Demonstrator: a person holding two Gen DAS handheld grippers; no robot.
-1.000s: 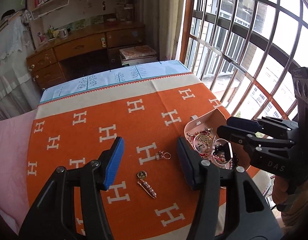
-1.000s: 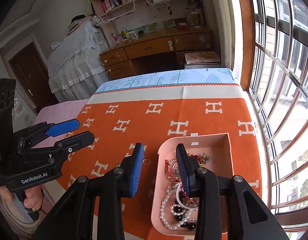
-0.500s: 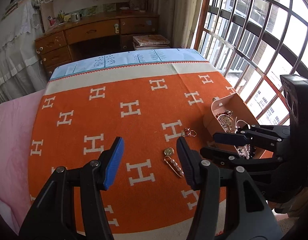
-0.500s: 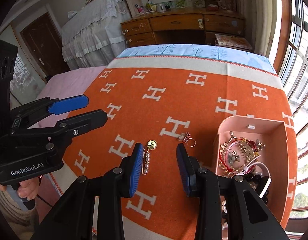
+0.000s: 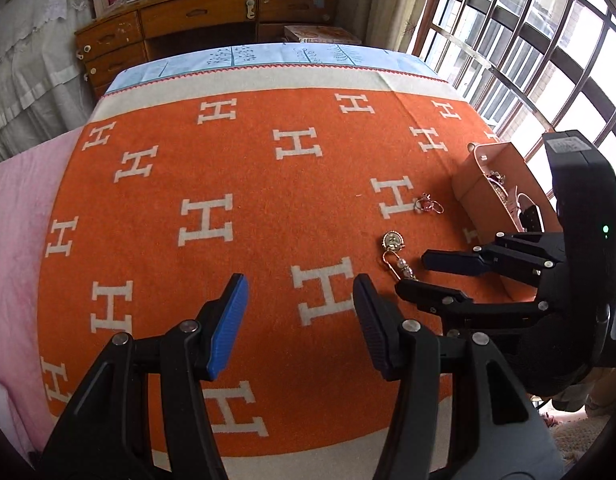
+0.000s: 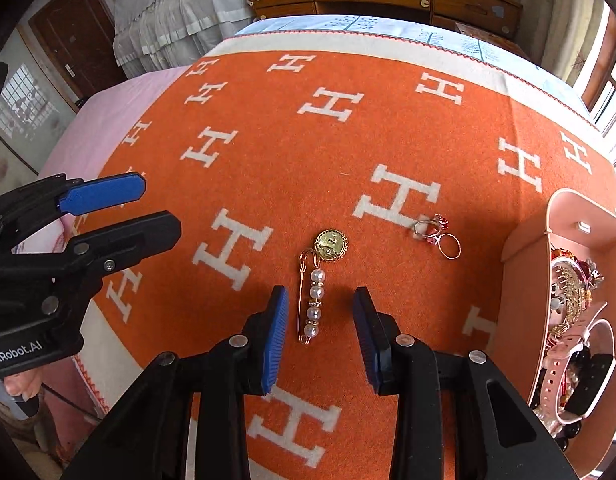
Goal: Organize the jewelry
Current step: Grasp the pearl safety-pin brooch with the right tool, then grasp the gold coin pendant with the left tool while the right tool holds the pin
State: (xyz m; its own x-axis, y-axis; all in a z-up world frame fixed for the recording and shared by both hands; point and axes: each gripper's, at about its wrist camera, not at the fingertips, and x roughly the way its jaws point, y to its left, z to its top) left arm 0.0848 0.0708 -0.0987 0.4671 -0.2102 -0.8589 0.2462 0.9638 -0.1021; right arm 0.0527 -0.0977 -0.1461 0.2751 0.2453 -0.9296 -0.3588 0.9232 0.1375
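Note:
A gold pearl brooch pin (image 6: 314, 296) with a round gold medallion lies on the orange blanket (image 6: 291, 152). My right gripper (image 6: 318, 312) hangs open just above it, the pin showing between the two blue pads without touching them. Two rings (image 6: 438, 234) with red stones lie to the right of the pin. A pink box (image 6: 524, 280) at the right edge holds several bracelets, beads and a watch. My left gripper (image 5: 299, 304) is open over bare blanket, left of the pin (image 5: 396, 254) and the rings (image 5: 428, 205).
The blanket covers a bed beside a barred window (image 5: 528, 32) on the right. A wooden desk with drawers (image 5: 203, 20) stands beyond the far edge. A pink sheet (image 5: 15, 208) shows on the left. The bed's near edge lies just below the grippers.
Both grippers have come down toward the blanket. The right one swung left from over the pink box until the pearl pin lies between its pads. Neither gripper's opening changed.

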